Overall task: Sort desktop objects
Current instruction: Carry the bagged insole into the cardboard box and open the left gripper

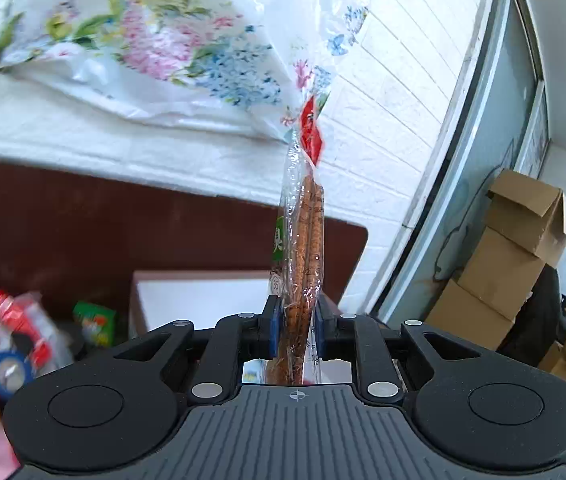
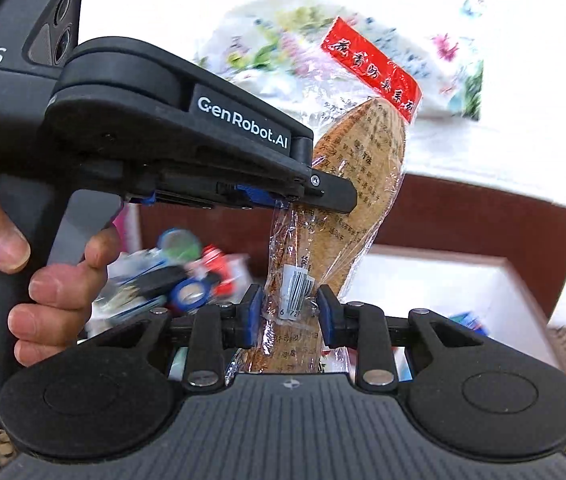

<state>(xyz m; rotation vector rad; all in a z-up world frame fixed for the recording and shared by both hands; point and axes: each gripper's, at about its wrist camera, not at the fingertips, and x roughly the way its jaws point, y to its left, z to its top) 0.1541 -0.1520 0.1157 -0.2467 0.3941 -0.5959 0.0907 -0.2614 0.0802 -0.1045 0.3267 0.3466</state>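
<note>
Brown insoles in clear crinkled pack (image 2: 347, 184), red label on top, pinched by left gripper (image 1: 298, 330) and right gripper (image 2: 290, 312).

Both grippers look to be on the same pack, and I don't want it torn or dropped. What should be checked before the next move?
1. Left gripper shut on the insole pack: ok.
2. Right gripper shut on the same pack: ok.
3. Pack lifted off the table: ok.
4. Plastic wrap untorn: cannot tell.
5. White box has room: cannot tell, only part of it shows.
6. Loose clutter out of the way below: not ok, it lies beside the box.
</note>
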